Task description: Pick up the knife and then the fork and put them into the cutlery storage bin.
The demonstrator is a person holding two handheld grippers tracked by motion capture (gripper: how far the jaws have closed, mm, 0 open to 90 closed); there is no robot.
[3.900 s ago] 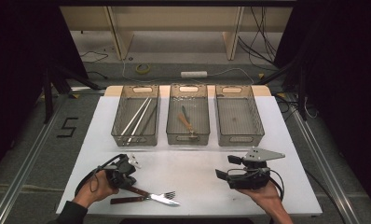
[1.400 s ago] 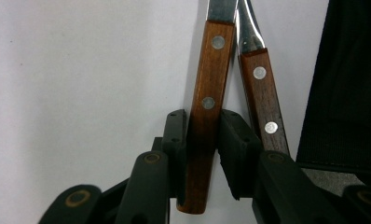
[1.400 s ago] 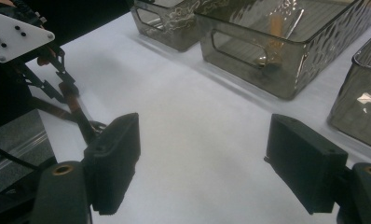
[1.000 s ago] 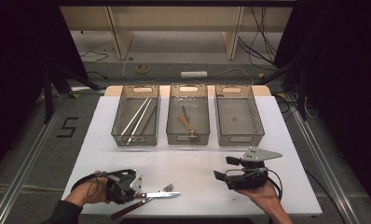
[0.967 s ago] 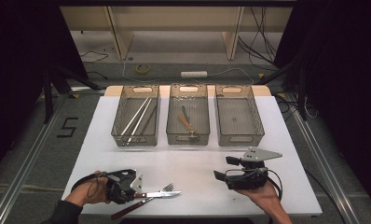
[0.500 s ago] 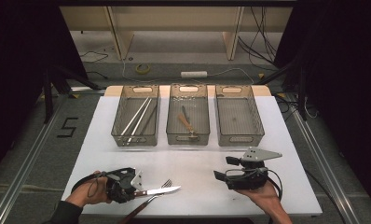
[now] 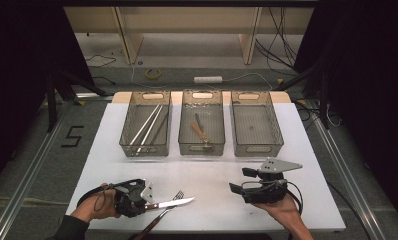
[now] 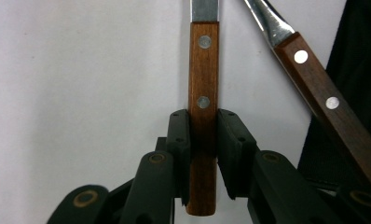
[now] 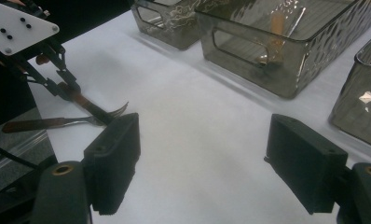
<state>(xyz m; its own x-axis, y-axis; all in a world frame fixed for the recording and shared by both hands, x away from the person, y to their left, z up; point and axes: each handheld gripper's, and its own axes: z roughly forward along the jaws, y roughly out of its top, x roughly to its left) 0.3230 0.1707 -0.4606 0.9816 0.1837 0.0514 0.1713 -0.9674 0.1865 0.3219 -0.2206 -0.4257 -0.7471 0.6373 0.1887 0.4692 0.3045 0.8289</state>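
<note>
Sorting of cutlery, at the pick-up step. The left gripper [image 8: 203,154] is clamped on the knife [image 8: 203,107]: its two black pads press flat against the sides of the reddish-brown wooden handle, whose butt end runs back between the jaws while the riveted part and the bright steel blade extend straight ahead of the fingertips, over the white matte table [image 7: 207,180]. Just beside the held handle, off one fingertip and at a slant, lies the fork [image 8: 314,88], of like make: a wooden handle with two round metal rivets and a polished steel neck. The right gripper [image 7: 237,188] rests in the palm with its blocky jaws wide apart and nothing between them. Well beyond both sets of fingers stand three smoky translucent bins [image 7: 202,122] with rippled walls and cut-out grips. The next move probably calls for a lift clear of the fork and a carry to one bin; which bin cannot be told.
</note>
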